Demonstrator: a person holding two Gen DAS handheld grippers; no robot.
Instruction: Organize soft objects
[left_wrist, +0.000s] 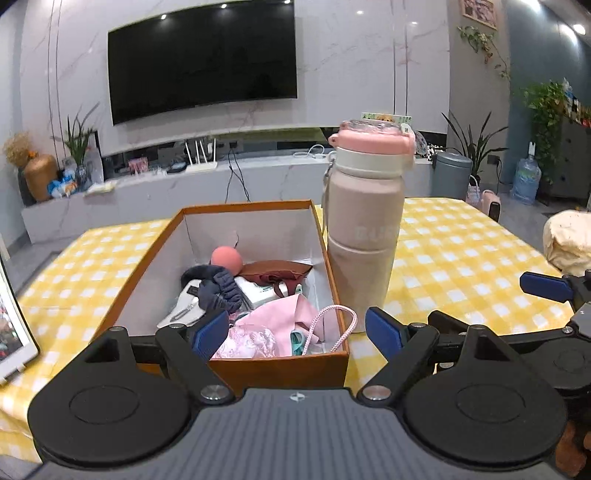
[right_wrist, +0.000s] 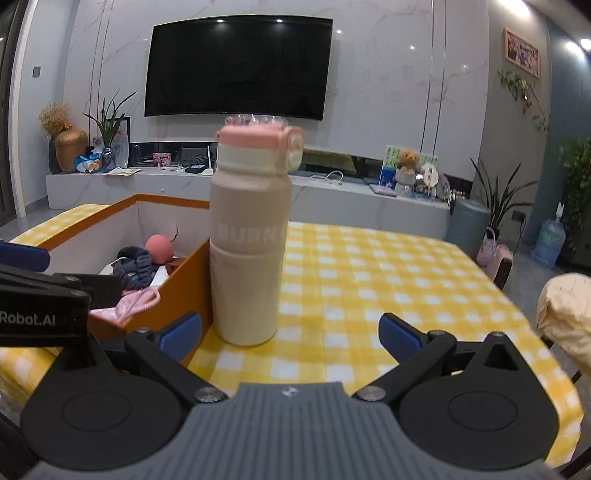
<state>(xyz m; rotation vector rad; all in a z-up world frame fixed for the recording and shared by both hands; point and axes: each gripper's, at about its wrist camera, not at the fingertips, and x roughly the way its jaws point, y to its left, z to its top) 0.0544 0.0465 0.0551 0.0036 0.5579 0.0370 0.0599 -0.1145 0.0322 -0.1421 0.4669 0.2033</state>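
Note:
An orange box (left_wrist: 155, 254) with white inner walls stands on the yellow checked table and holds soft things: a pink cloth (left_wrist: 269, 325) with a pink cord, a dark blue scrunchie (left_wrist: 218, 288), a pink ball (left_wrist: 226, 260), a brown pouch (left_wrist: 277, 271). My left gripper (left_wrist: 297, 332) is open at the box's near edge, one blue pad just inside the box, nothing held. My right gripper (right_wrist: 290, 334) is open with nothing in it, just in front of a beige and pink bottle (right_wrist: 249, 236) beside the box (right_wrist: 184, 280).
The bottle (left_wrist: 364, 221) stands upright against the box's right wall. A tablet (left_wrist: 14, 332) leans at the left table edge. A cream cushion (right_wrist: 565, 310) sits on a chair at the right. The other gripper's pad (left_wrist: 546, 286) shows at far right.

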